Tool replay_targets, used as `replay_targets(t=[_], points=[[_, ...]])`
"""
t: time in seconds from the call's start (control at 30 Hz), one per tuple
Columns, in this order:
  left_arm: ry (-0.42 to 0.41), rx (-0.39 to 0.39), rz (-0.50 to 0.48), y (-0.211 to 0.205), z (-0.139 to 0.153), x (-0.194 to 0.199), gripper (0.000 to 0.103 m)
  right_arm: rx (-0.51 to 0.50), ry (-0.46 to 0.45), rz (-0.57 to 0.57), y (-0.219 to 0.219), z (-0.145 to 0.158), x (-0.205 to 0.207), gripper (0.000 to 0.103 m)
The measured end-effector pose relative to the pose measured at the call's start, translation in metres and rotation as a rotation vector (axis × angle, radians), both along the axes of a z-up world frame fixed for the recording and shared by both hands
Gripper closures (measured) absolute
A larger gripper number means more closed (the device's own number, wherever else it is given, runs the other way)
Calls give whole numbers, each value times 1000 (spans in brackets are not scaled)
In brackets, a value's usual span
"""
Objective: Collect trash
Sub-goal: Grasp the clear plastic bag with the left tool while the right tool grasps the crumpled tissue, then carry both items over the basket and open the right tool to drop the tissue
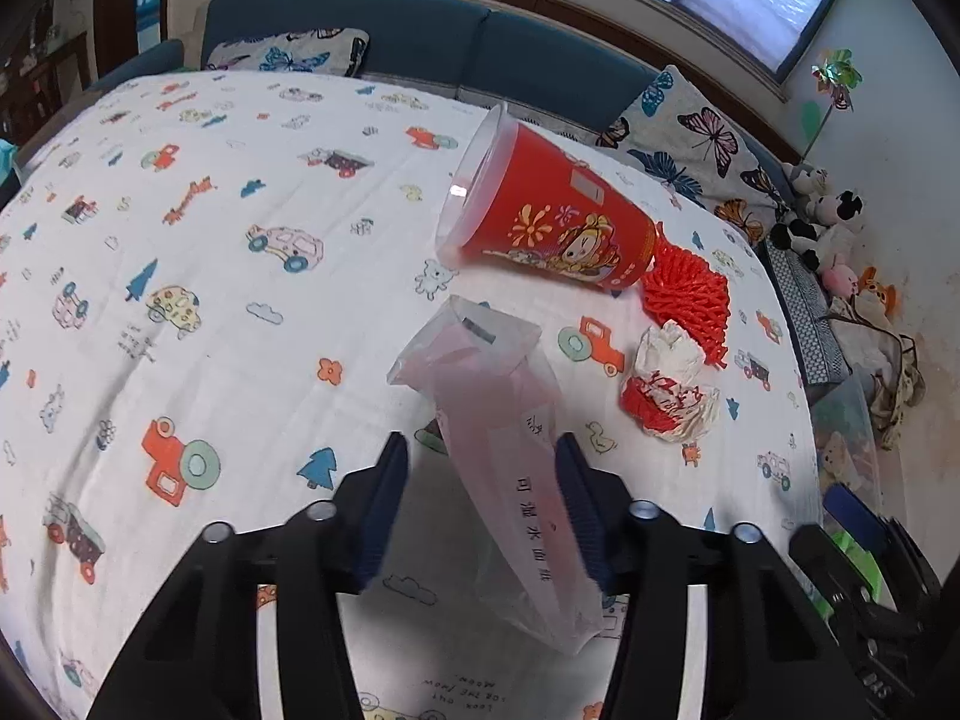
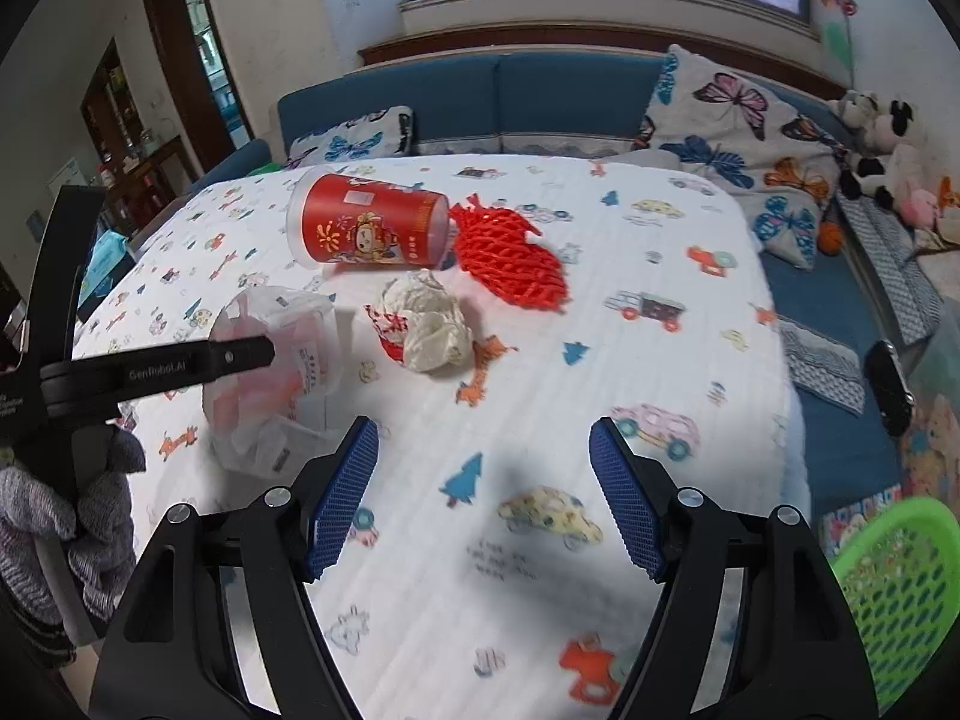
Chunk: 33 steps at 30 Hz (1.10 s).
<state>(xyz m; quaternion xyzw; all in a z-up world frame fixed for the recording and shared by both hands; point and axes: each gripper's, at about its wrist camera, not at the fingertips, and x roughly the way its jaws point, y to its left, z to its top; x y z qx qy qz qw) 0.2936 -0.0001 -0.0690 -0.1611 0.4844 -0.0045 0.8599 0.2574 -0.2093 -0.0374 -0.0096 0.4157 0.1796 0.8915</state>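
Note:
A translucent plastic bag [image 1: 510, 456] lies on the printed white cloth [image 1: 210, 300], reaching between the fingers of my left gripper [image 1: 483, 468], whose jaws are open around it. The bag also shows in the right wrist view [image 2: 276, 372] under the left gripper's finger [image 2: 198, 360]. A red cup [image 1: 540, 216] lies on its side behind it. A red foam net [image 1: 690, 300] and a crumpled paper wrapper [image 1: 666, 384] lie to the right. My right gripper [image 2: 483, 474] is open and empty above the cloth, nearer than the cup [image 2: 366, 228], net [image 2: 510, 258] and wrapper [image 2: 426, 324].
A green perforated basket [image 2: 894, 588] sits at the lower right beyond the table edge. A blue sofa [image 2: 540, 96] with butterfly pillows [image 2: 738, 120] and plush toys [image 2: 876, 144] stands behind the table.

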Motion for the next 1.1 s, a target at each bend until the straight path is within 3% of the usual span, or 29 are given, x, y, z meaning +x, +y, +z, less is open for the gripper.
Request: replay_targets(t=[0.17,0.37,0.67,0.83,1.1], points=[[11,-28,-23,1,-5,1,78,-10,4,35,16,-7,17,30],[-13,-30,-46,2,-1,-2,92,-21,10,69,36,-16,38,32],[-18,-47,-41,12,-3,-6,96,-30,22,89,58,-30,68,38],[-16,-49,-38,16,-5,-7,96,-26,46,91,65,-39,81,49],[-20,-49,-43,14,-3,-9,97,-7,26,85,57,-29,69,53]])
